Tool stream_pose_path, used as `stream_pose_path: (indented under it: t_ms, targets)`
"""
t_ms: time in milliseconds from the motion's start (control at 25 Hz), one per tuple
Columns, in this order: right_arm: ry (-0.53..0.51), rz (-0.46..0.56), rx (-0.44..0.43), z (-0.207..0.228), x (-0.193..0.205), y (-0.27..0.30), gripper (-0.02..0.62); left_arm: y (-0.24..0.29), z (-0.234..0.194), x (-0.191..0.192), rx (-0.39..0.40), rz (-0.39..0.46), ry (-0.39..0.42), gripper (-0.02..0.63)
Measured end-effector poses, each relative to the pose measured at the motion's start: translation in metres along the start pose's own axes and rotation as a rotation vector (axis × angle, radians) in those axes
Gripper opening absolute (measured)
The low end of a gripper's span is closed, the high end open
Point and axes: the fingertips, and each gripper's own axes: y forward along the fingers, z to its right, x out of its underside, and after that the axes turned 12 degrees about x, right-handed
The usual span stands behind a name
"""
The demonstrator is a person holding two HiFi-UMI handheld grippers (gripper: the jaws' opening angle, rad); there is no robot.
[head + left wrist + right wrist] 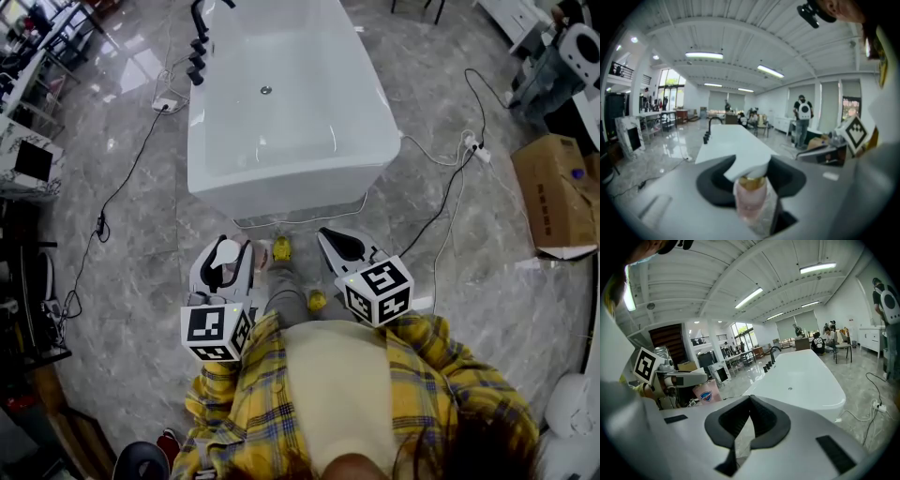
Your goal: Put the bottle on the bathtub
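Note:
A white bathtub [281, 178] stands on the grey marble floor just ahead of me; it also shows as the bathtub [729, 140] and the bathtub [806, 380] in the two gripper views. My left gripper [225, 264] is shut on a pink bottle [750, 204] with a gold collar and a white pump cap [749, 166]. The left gripper's jaws [752, 180] hold it upright, short of the tub's near end. In the right gripper view the bottle [707, 394] shows a blue label. My right gripper [339, 246] hangs beside it, its tips [750, 399] touching, with nothing between them.
A black faucet [199, 47] rises from the tub's far left rim. Cables [441, 202] and a power strip [478, 150] lie on the floor to the right, near a cardboard box [555, 192]. A person with a backpack [803, 117] stands farther off. Tables and screens [33, 159] line the left.

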Motion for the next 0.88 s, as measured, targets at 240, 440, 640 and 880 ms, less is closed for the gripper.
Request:
stream_pose_path:
  t_ms: [240,440,640,880]
  targets:
    - [-0.013,-0.005,0.014,0.006,-0.005,0.019,0.013,0.021,-0.017,-0.007,0.016,0.004,0.003,0.186]
    - [-0.016,-0.013,0.03,0.012,-0.011,0.037,0.014,0.044,-0.034,-0.011,0.044,0.004,0.003,0.186]
    - [-0.011,-0.025,0.039,0.016,-0.021,0.06,0.014,0.065,-0.054,-0.019,0.061,-0.008,-0.006,0.186]
    - [-0.005,-0.046,0.039,0.019,-0.038,0.095,0.014,0.09,-0.084,-0.031,0.071,-0.025,-0.003,0.186]
